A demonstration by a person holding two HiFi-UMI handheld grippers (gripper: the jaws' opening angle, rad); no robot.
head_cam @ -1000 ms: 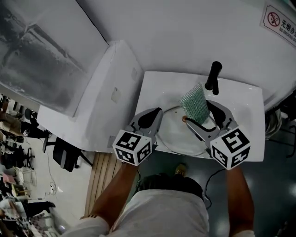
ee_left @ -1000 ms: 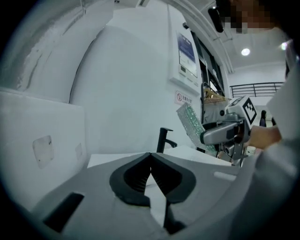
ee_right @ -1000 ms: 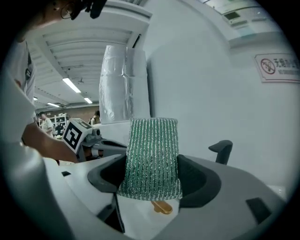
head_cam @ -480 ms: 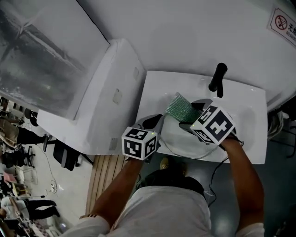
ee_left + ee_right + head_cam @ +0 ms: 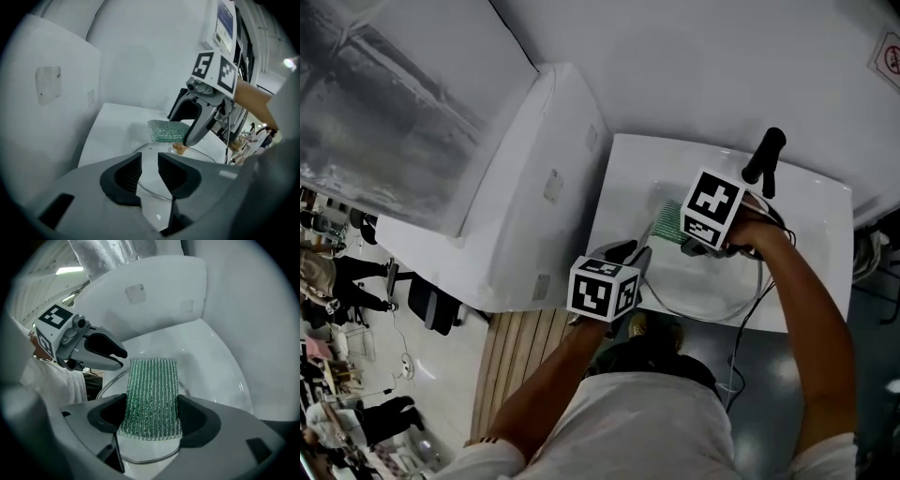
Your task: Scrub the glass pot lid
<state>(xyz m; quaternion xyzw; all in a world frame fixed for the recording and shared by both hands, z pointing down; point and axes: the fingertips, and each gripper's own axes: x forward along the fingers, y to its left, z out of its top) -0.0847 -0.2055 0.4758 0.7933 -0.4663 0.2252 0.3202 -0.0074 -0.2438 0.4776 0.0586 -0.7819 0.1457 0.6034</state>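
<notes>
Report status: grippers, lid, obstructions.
Left gripper opening, straddling rim of glass lid. Right gripper shut on green scrub pad, over lid. Nothing in the way.

Office-like workspace: white sink point(image 5: 628, 178), black tap point(image 5: 764, 157), swivel chair point(image 5: 429, 306).

Grey left gripper point(image 5: 150, 161) bears a black-and-white marker cube point(image 5: 603, 289)

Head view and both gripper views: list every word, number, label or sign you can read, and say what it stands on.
No text can be read.
Wall sign, red prohibition circle, cut by the picture's edge: print too small to read.
Blue-and-white panel in the left gripper view: blurred, unreadable.
Marker cubes: black-and-white squares only, no letters.
</notes>
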